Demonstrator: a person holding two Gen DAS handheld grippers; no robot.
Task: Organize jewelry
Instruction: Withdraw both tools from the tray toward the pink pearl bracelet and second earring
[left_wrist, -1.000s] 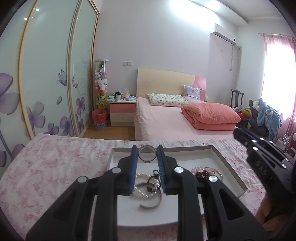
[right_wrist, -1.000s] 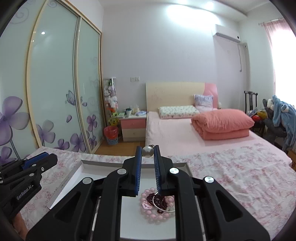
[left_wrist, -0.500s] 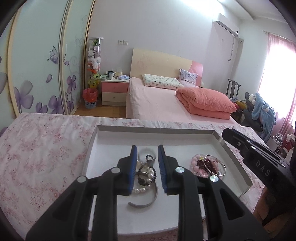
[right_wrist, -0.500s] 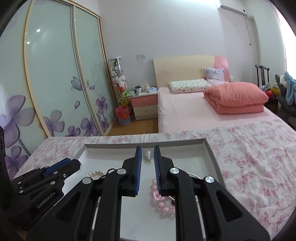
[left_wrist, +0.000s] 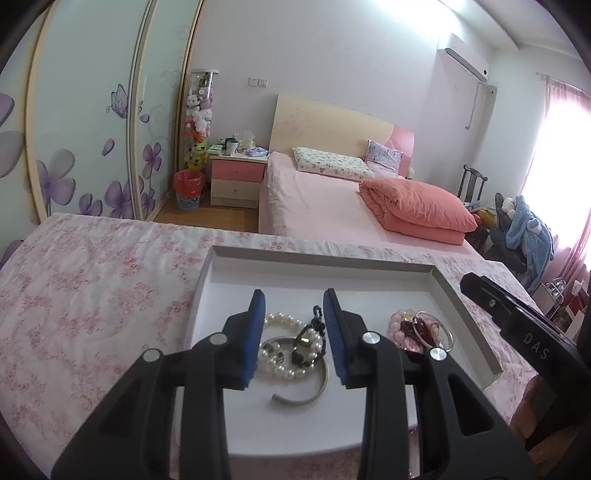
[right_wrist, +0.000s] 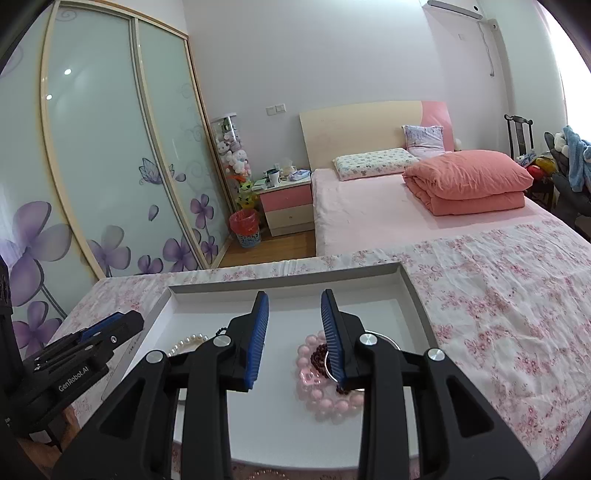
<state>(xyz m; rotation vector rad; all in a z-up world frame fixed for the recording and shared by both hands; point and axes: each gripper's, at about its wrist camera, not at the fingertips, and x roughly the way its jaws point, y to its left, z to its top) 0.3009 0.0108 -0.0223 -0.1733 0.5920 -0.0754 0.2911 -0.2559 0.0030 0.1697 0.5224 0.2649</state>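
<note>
Jewelry sits lower centre of frame in white tray (left_wrist: 207, 280). Left gripper (left_wrist: 293, 332) jaws just opened, nothing clamped, pearl bracelet (left_wrist: 284, 350) beneath. Right gripper (right_wrist: 293, 332) likewise, pink bead bracelet (right_wrist: 325, 398) below. Tip: lift clear slowly, don't snag. Bed (left_wrist: 314, 199) upper centre.

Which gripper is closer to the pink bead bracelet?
Right. The right gripper hangs just over the pink bead bracelet; the left gripper is beside it, over the pearl bracelet.
</note>
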